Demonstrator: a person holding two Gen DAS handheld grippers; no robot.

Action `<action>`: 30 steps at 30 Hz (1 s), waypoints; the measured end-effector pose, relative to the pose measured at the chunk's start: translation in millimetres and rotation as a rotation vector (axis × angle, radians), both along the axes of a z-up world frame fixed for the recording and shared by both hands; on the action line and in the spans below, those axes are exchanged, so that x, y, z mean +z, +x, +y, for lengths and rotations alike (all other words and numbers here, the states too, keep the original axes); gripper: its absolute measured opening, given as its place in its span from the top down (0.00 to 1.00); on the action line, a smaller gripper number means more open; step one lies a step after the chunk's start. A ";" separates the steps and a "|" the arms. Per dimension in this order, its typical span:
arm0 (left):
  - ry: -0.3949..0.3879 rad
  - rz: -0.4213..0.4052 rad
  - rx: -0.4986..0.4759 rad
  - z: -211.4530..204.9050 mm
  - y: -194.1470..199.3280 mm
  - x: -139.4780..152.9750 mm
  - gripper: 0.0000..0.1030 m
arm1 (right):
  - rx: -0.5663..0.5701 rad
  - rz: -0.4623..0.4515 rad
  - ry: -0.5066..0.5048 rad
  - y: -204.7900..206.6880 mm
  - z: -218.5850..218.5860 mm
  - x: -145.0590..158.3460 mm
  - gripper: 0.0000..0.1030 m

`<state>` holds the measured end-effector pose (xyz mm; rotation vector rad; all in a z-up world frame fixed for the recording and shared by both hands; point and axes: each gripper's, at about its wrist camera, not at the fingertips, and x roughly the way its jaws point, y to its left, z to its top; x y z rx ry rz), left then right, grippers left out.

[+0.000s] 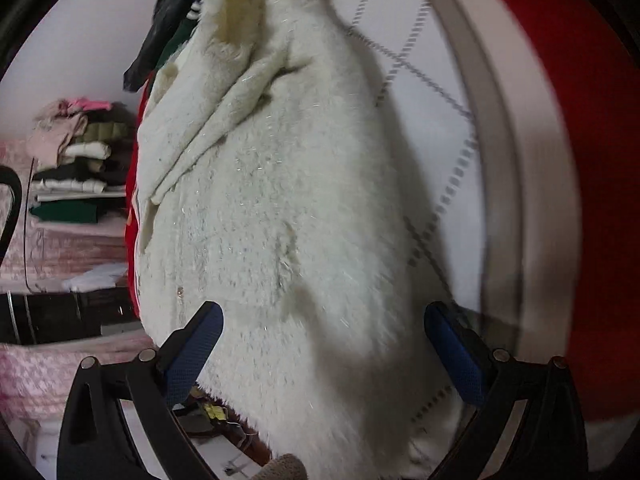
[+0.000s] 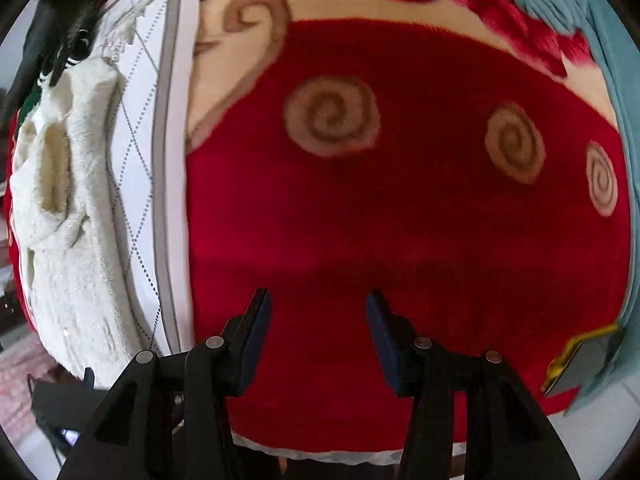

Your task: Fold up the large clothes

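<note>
A large fluffy white garment (image 1: 280,208) lies spread on a white quilted cover (image 1: 432,92), its collar end far from me. My left gripper (image 1: 320,324) is open and hovers over the garment's near hem, its blue pads (image 1: 192,352) wide apart and holding nothing. The garment also shows at the left of the right wrist view (image 2: 68,216). My right gripper (image 2: 318,312) is open and empty above a red blanket (image 2: 400,220) with brown spirals, well to the right of the garment.
A stack of folded clothes (image 1: 80,160) sits at the far left on a pink cover (image 1: 48,380). Dark clothes (image 1: 172,12) lie beyond the garment's collar. A grey-banded edge (image 2: 168,200) separates the quilted cover from the red blanket. A teal cloth (image 2: 616,80) lies at right.
</note>
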<state>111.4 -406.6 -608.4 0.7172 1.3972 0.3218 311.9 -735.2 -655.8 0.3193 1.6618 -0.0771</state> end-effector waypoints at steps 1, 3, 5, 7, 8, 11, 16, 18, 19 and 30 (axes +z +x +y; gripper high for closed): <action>0.000 -0.018 0.015 4.6 4.9 1.5 0.00 | -0.002 0.001 0.003 -1.1 2.0 -3.1 0.50; 0.001 -0.047 0.033 14.9 12.9 5.6 0.00 | 0.002 -0.003 0.009 -1.5 9.6 -8.7 0.50; 0.006 -0.083 0.068 33.0 20.8 10.8 0.14 | 0.018 -0.017 0.013 4.6 24.4 -13.2 0.50; -0.066 -0.086 0.127 48.1 22.4 17.2 0.59 | 0.035 -0.024 0.035 13.3 38.2 -18.9 0.50; -0.110 -0.089 0.152 57.9 23.5 21.2 0.81 | 0.043 -0.031 0.058 19.7 45.4 -21.9 0.50; -0.171 -0.144 0.159 79.0 24.8 43.5 0.85 | 0.073 -0.073 0.160 44.4 75.5 -31.5 0.27; -0.264 -0.222 0.182 112.0 27.1 86.5 0.86 | 0.075 -0.220 0.498 96.2 124.9 -31.8 0.02; -0.301 -0.238 0.187 126.9 30.9 97.0 0.86 | 0.060 -0.254 0.634 112.3 149.2 -30.9 0.01; -0.315 -0.242 0.191 131.4 31.7 100.1 0.86 | 0.054 -0.247 0.671 116.9 168.2 -32.9 0.01; -0.560 -0.223 0.259 217.4 41.9 140.7 0.86 | 0.018 -0.170 0.466 165.3 271.9 12.7 0.72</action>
